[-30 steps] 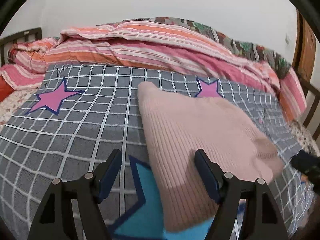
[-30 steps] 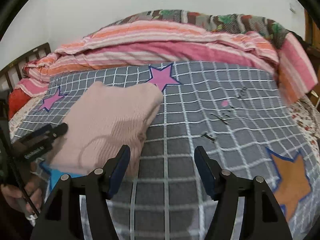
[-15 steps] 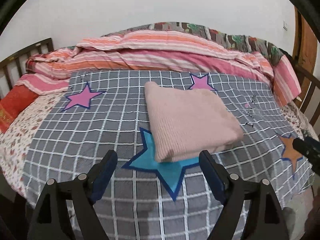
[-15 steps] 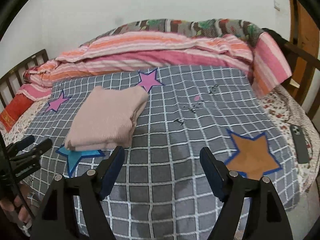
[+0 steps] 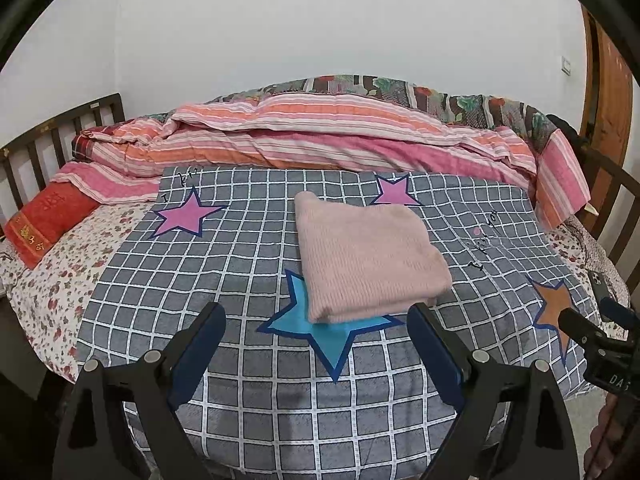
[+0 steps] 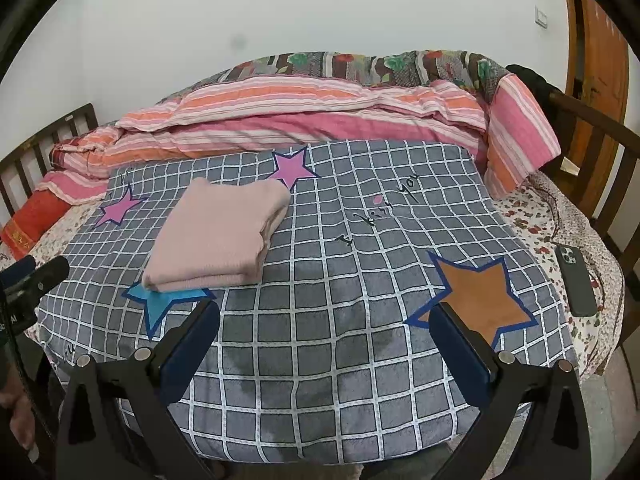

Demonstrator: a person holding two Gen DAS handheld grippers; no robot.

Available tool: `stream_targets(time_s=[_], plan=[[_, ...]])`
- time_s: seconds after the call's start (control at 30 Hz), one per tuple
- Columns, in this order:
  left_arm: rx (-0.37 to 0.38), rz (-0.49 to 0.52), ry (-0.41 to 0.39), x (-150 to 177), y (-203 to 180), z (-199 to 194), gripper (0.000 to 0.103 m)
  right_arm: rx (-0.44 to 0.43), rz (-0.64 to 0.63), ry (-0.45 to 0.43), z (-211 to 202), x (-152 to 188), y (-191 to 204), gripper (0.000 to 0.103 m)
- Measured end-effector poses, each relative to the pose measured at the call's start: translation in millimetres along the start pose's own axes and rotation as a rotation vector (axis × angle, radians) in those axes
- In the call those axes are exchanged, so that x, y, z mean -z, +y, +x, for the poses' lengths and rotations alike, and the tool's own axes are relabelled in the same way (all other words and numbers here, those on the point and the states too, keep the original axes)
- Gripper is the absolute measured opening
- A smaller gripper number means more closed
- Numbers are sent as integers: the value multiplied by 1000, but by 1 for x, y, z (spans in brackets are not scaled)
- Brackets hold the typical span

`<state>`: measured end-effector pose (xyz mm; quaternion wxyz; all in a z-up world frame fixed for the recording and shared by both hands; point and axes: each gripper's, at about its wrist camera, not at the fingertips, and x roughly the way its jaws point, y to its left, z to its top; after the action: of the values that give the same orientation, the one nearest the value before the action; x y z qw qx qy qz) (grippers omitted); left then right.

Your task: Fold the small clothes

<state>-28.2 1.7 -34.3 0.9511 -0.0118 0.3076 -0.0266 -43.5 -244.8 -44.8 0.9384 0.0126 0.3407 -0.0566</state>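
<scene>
A: Where is the pink sweater (image 5: 370, 254)?

B: Folded into a neat rectangle, lying on the grey checked blanket (image 5: 240, 248) on the bed. Its near corner covers part of a blue star (image 5: 320, 330) printed on the blanket, and its far corner lies just beside a pink star (image 5: 394, 191).

A: And the left tool (image 5: 316, 340)?

B: Apart from the sweater, above the blanket's near part. Its jaws are opening, with nothing between them.

A: The right tool (image 6: 326, 332)?

B: The same: jaws opening wide and empty, over bare blanket beside an orange star (image 6: 478, 300).

A: Anything else on the bed?

B: A striped quilt (image 6: 304, 120) bunched along the far side, a red pillow (image 5: 46, 220) at the left, and a dark phone (image 6: 576, 280) on the floral sheet (image 6: 536, 220) at the right.
</scene>
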Motion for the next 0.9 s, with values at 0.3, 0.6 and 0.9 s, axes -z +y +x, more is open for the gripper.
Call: stream_targets(time_s=[0.3,0.6,0.9], plan=[[-9,6,-19,-2,-4,-9,92,21,-1,-9,-8,2,-4,102],[-12,4,-23,-2,-5,-13,92,17,2,-21,-14,4,-7,102],[-16,6,-19,-3,-4,-14,92,19,-5,-35,-20,3,-5,102]])
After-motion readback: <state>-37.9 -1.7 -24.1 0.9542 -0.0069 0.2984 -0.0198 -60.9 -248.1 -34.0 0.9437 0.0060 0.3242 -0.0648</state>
